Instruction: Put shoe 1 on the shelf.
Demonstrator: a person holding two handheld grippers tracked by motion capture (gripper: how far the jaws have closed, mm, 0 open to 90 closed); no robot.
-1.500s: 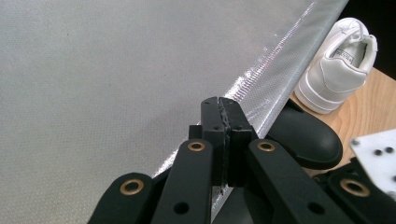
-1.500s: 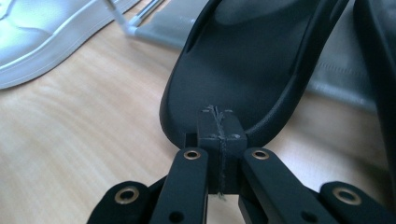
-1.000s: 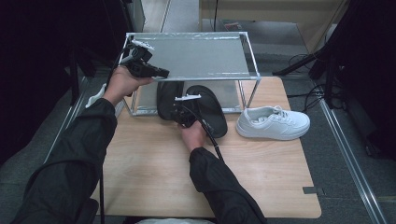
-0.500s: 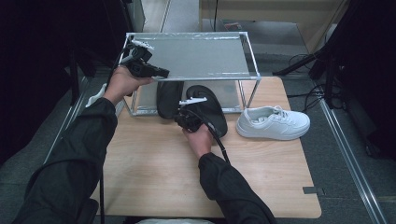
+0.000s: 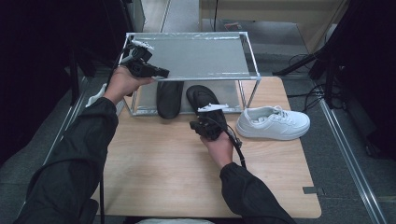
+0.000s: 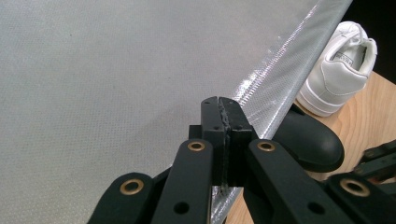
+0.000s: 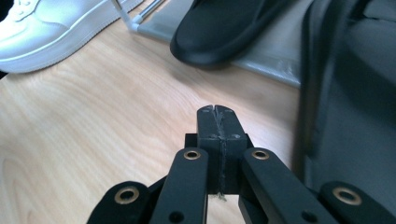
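1. Since the earlier frames the right gripper (image 5: 208,128) has drawn back toward the person and a little to the right, off the black slippers and out over the bare wooden table (image 5: 154,163); the left gripper (image 5: 148,70) has kept its place.
2. Far left, the left gripper hovers over the left end of the rack's grey top shelf (image 5: 201,56), jaws pressed together on nothing.
3. Under that shelf, on the rack's bottom tier, lie the two black slippers: the left slipper (image 5: 169,97) and the right slipper (image 5: 201,97), side by side, long axes running away from the person.
4. The right gripper is just in front of the right slipper's near end, jaws clenched empty; in its own view that slipper (image 7: 224,32) lies ahead, past a strip of table. This hand is much the nearer.
5. Farthest right, the white sneaker (image 5: 273,123) lies on the table beside the rack, its long axis crosswise; probably the next pick-up, to the right of the right gripper.
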